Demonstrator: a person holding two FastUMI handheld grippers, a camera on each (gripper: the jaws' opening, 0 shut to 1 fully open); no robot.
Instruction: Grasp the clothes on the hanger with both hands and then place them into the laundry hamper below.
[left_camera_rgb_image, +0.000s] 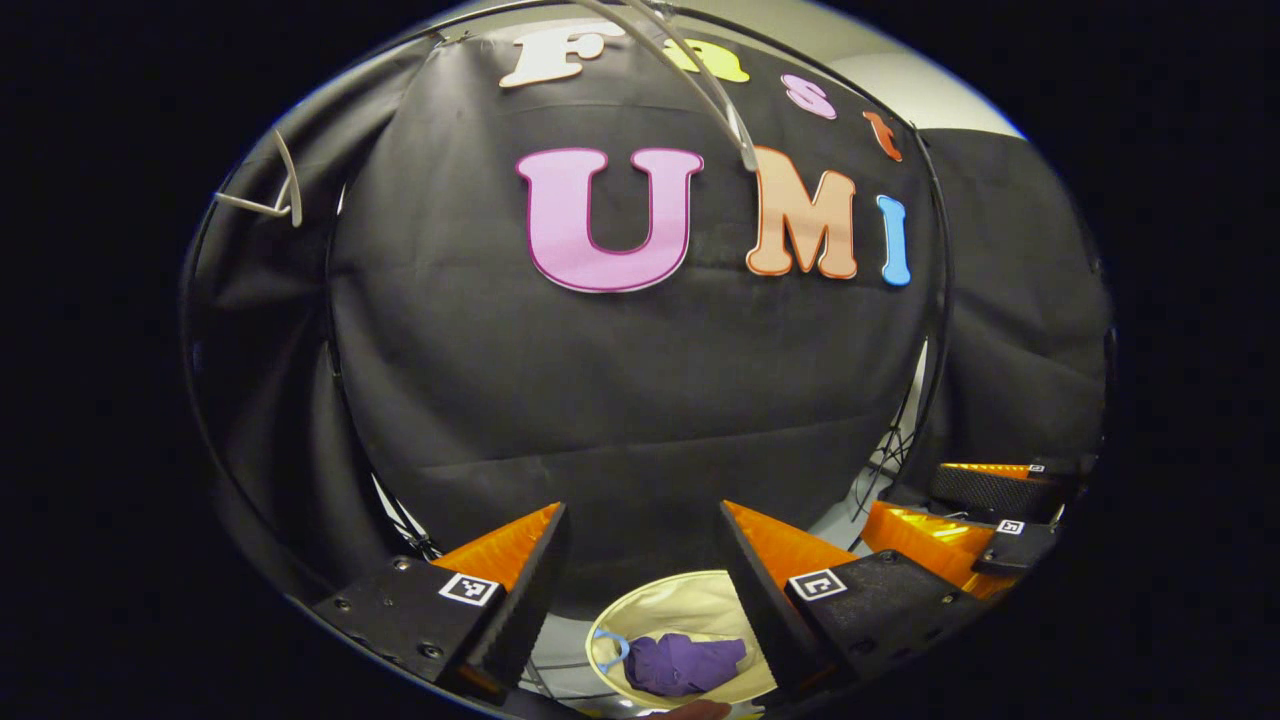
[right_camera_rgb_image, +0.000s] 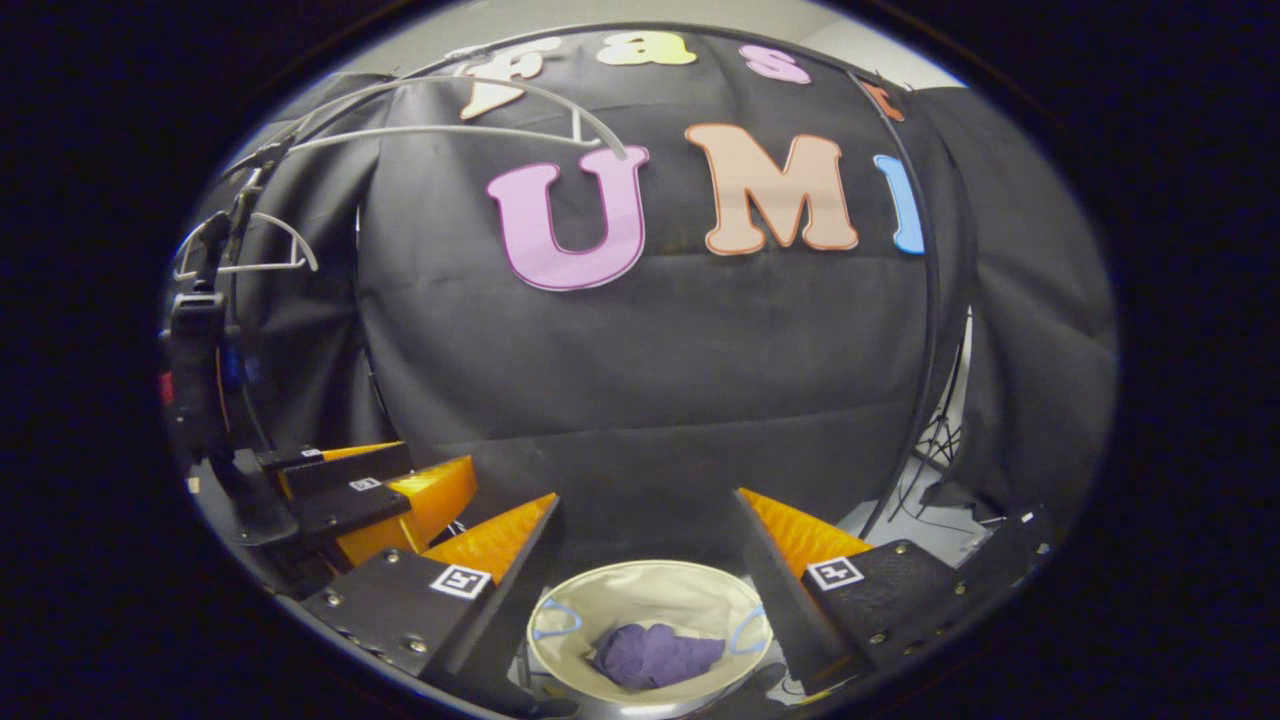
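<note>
- The clothes (left_camera_rgb_image: 684, 663) were one purple garment, soft and crumpled into a lump, lying on the bottom of the laundry hamper (left_camera_rgb_image: 690, 600); in the right gripper view the same garment (right_camera_rgb_image: 655, 655) sat near the middle of the hamper (right_camera_rgb_image: 650, 590) floor.
- One hamper was in sight: round, with pale cream fabric walls and two thin blue loop handles at its rim, one on each side.
- Two hangers hung near the top of the booth, both thin, pale and curved, both bare: one (right_camera_rgb_image: 480, 115) up in front of the wall cloth, the other (right_camera_rgb_image: 245, 245) off at the left edge.
- The left gripper (left_camera_rgb_image: 640, 590) hung above the hamper with its two wedge-shaped fingers spread wide, nothing between them.
- The right gripper (right_camera_rgb_image: 645, 585) was likewise wide apart and held nothing, the hamper showing in the gap between its fingers.
- In the left gripper view, the other gripper (left_camera_rgb_image: 960, 535) showed at the lower right edge; I could not tell its spread from there.
</note>
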